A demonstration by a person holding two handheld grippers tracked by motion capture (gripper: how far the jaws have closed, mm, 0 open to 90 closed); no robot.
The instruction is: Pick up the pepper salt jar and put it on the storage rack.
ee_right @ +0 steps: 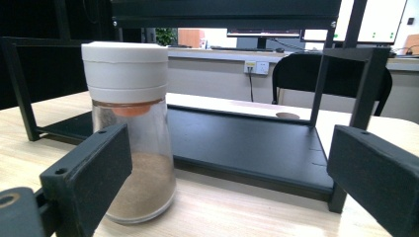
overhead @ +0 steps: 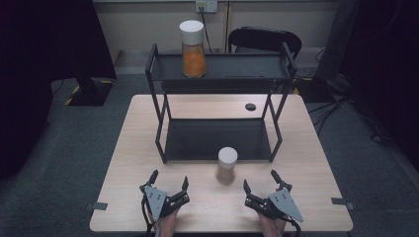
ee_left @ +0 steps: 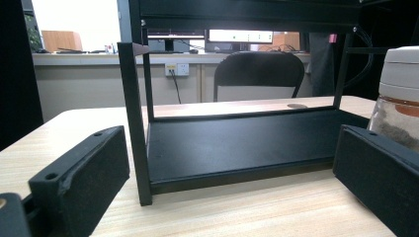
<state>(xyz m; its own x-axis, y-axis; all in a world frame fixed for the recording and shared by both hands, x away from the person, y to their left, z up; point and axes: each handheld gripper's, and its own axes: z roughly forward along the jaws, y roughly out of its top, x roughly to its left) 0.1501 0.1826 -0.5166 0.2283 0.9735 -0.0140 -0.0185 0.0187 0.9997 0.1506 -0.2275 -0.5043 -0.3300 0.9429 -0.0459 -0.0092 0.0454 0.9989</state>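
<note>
The left gripper [overhead: 168,183] rests at the near edge of the table [overhead: 128,148], its jaws spread wide with nothing between them. The right gripper [overhead: 259,180] sits beside it toward 3 o'clock, well apart, its jaws just as wide and likewise empty.

From the high view, the small jar [overhead: 227,165] stands upright on the table between the two grippers and a little beyond them: at about 1 o'clock from the left gripper and 11 o'clock from the right one. It has a white lid and brown powder in its lower part. It touches neither gripper. In the right gripper view the small jar [ee_right: 131,128] stands just past the left-hand jaw, close to it, and its glass is clear above the powder. In the left gripper view its lid and side [ee_left: 400,94] show at the right edge, behind the right-hand jaw.

At 12 o'clock from the small jar, just beyond it, stands a black two-shelf rack [overhead: 217,136]. Its lower shelf [ee_left: 237,143] lies bare on the table. On the upper shelf, toward the left end, stands a tall jar [overhead: 192,49] with a white lid and orange contents.

Farther out at 12 o'clock, past the table, is a black chair [overhead: 264,39] against the wall.
</note>
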